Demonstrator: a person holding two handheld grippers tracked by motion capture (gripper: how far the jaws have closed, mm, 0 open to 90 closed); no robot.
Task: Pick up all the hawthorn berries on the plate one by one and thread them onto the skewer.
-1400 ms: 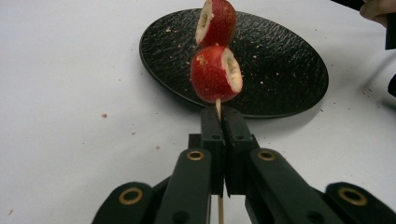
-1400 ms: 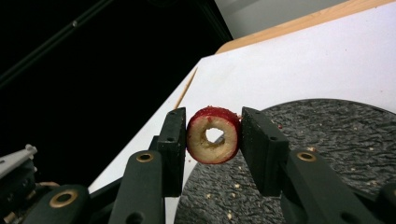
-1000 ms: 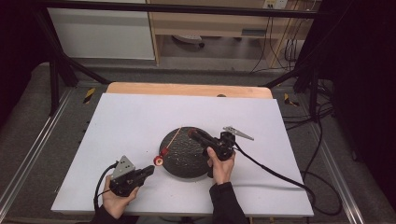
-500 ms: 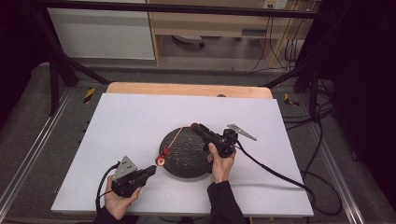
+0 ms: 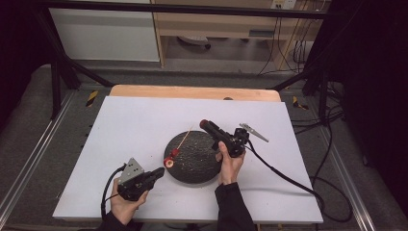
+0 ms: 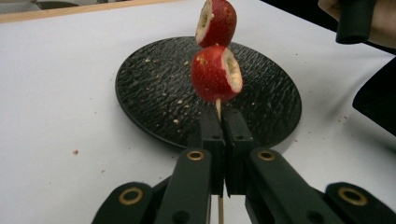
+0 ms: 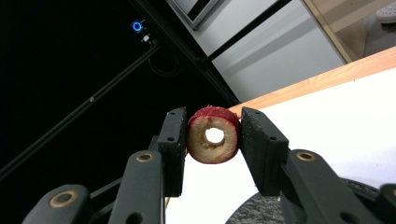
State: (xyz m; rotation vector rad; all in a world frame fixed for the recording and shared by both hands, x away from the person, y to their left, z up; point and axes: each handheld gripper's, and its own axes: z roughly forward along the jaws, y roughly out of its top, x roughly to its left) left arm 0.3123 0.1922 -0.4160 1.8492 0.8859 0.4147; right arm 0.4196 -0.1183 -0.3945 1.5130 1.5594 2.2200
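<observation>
My left gripper [image 5: 159, 172] [image 6: 223, 119] is at the near left of the table, shut on the bottom of a thin wooden skewer [image 5: 185, 138] [image 6: 218, 108]. The skewer slants up over a black textured plate [image 5: 192, 166] [image 6: 154, 88] and carries two cored red fruit pieces [image 5: 171, 158] [image 6: 216, 74]. My right gripper [image 5: 204, 125] [image 7: 214, 135] hovers above the plate's far right rim, pointing up and left. It is shut on a third red fruit ring [image 5: 203, 123] [image 7: 205, 151], whose cored hole faces that gripper's camera.
The plate sits mid-table on a white cover [image 5: 134, 125], with a wooden edge [image 5: 192, 91] at the far side. Crumbs lie on the plate and cover. A black cable [image 5: 284, 173] trails right from my right gripper. Dark frame posts [image 5: 57, 72] flank the table.
My right gripper has drifted slightly up and toward the far side with the fruit ring. The left gripper and skewer have held nearly still.
</observation>
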